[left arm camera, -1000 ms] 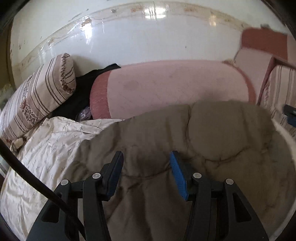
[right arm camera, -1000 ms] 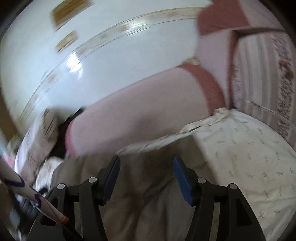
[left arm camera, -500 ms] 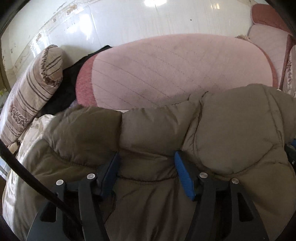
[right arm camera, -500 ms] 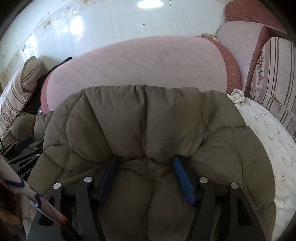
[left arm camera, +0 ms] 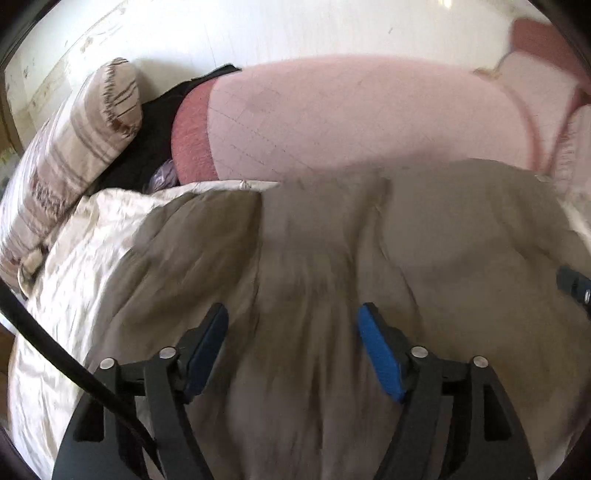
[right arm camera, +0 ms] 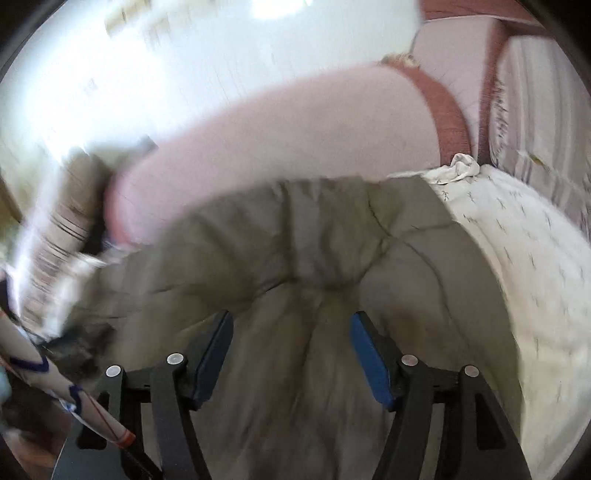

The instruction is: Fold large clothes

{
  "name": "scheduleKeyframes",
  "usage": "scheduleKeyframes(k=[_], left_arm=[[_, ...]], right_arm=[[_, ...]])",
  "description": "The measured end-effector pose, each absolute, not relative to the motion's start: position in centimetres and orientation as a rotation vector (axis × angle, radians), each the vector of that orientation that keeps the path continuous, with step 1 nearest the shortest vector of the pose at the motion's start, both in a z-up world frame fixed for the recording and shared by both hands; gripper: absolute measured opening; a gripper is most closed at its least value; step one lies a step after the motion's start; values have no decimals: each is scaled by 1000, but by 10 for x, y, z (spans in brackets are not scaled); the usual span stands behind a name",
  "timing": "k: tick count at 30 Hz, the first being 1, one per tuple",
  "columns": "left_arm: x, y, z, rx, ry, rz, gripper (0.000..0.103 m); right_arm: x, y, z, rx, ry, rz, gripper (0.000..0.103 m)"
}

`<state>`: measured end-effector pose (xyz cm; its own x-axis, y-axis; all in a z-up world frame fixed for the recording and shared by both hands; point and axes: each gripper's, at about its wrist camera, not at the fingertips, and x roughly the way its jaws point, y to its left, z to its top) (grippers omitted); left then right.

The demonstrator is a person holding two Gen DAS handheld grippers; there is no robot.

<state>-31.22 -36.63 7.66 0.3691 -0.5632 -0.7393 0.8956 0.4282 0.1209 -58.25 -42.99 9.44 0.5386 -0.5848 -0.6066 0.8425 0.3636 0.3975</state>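
Two grippers over the bed, both w/ fingers spread wide, nothing pinched between pads. L gripper (left arm camera: 291, 332) hovers above olive-brown puffer jacket (left arm camera: 332, 258); jacket fabric fills the gap between fingers but whether pads touch it can't be told, frame motion-blurred. R gripper (right arm camera: 291, 339) same posture over the jacket (right arm camera: 295, 251), quilted seams visible just ahead of its blue pads (right arm camera: 369, 365). Jacket lies spread on cream printed bedsheet (left arm camera: 85, 258), far edge against long pink bolster cushion (left arm camera: 351, 118) w/ darker red end band. Sheet also shows bare to R of jacket in R wrist view (right arm camera: 517, 240). Striped pillow (left arm camera: 81, 136) leans at far L, black garment (left arm camera: 155, 125) wedged between it & bolster. Part of R gripper (left arm camera: 576, 288) shows at R edge of L wrist view. Black cable (left arm camera: 55, 354) crosses lower L corner. White glossy wall (left arm camera: 258, 33) behind.
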Motion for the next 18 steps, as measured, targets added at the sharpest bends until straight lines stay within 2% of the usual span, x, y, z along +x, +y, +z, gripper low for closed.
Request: scheduleKeyframes(k=[4, 6, 8, 14, 18], left_arm=[[-332, -271, 87, 557, 622, -971, 77], [-333, -242, 86, 538, 641, -951, 77], [-332, -211, 86, 483, 659, -906, 77], [-315, -182, 95, 369, 672, -787, 77], [-310, -182, 94, 347, 597, -727, 77]], right_arm=[[-622, -368, 89, 838, 354, -1013, 76], [-636, -349, 78, 943, 370, -1053, 66], [-644, -333, 75, 1028, 347, -1042, 64], [-636, -292, 88, 978, 320, -1071, 63], [-612, -292, 85, 822, 391, -1075, 51]])
